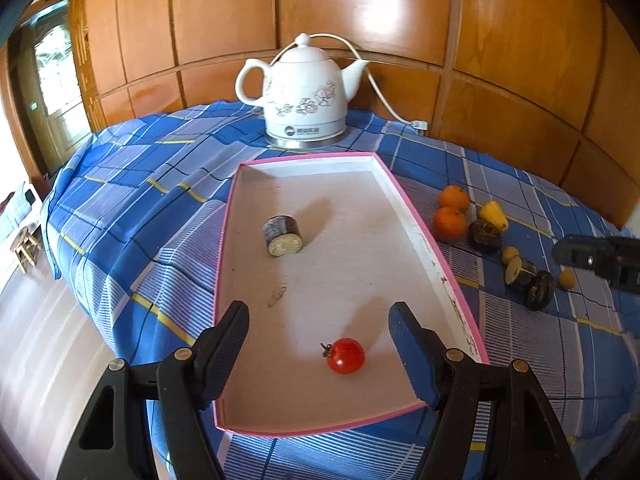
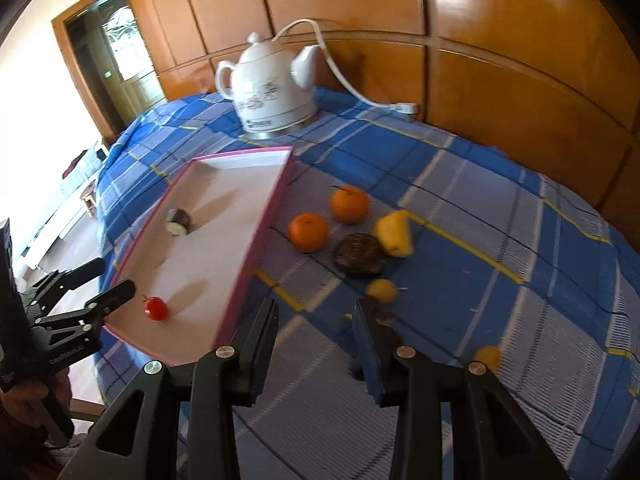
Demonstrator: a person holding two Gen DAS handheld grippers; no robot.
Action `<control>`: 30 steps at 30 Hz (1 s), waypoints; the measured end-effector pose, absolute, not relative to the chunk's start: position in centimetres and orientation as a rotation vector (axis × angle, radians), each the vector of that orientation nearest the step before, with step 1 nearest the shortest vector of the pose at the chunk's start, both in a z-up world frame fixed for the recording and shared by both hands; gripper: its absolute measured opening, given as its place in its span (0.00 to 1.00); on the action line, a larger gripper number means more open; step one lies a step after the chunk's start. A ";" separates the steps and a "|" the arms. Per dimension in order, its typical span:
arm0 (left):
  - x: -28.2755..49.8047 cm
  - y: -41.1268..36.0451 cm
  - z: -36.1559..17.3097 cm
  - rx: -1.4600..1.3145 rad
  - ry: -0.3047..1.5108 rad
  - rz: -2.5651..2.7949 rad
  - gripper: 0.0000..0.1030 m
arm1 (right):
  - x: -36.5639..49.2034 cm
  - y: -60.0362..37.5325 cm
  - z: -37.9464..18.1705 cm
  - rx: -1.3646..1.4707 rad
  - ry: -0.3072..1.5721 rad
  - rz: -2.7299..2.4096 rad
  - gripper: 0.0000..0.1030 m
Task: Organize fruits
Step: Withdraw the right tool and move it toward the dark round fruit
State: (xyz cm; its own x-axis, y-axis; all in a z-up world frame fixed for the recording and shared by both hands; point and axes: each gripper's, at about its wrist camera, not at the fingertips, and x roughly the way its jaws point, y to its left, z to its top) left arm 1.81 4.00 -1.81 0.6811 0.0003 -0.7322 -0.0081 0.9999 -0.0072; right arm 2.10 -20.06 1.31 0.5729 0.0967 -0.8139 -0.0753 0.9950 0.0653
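A bench [image 1: 132, 184] draped in a blue plaid cloth stands against orange wood panelling [image 1: 516, 32], with a doorway [image 1: 52, 80] at far left and pale floor beside it. A white floral kettle [image 1: 298, 92] sits at the far edge, its cord [image 1: 380, 92] trailing right to a plug. A pink-rimmed tray [image 1: 424, 220] lies mid-bench, holding a cherry tomato [image 1: 346, 356] at its near end and a dark cut stub [image 1: 282, 236] farther in. The left tongs [image 1: 320, 344] hang above the tomato, jaws apart and holding nothing. Right of the tray lie two oranges [image 2: 308, 232] [image 2: 349, 204], a yellow wedge-shaped fruit [image 2: 395, 233], a dark round fruit [image 2: 359, 255] and a small yellow fruit [image 2: 382, 290], close together on the cloth. The right tongs [image 2: 316, 320] hover near them, jaws narrowly apart and empty. A dark piece beside their right finger is largely hidden, another yellow fruit [image 2: 487, 357] is partly blocked, and the right wrist view is blurred. A hand at lower left is cut off.
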 end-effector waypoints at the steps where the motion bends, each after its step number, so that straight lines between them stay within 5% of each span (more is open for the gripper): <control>1: 1.8 3.8 -1.8 -0.004 0.821 0.001 0.71 | 2.0 -20.7 1.4 0.026 0.955 0.090 0.38; 30: 4.6 -2.3 -1.5 0.149 0.853 -0.156 0.64 | 2.1 -30.5 -0.1 0.241 0.996 -0.096 0.38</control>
State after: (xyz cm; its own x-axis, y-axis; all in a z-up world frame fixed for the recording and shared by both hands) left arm 4.61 -2.31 -1.50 0.6474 -0.0768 -0.7583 0.1959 0.9782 0.0682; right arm 2.09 -30.49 -0.11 0.5423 0.0302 -0.8396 0.1896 0.9692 0.1574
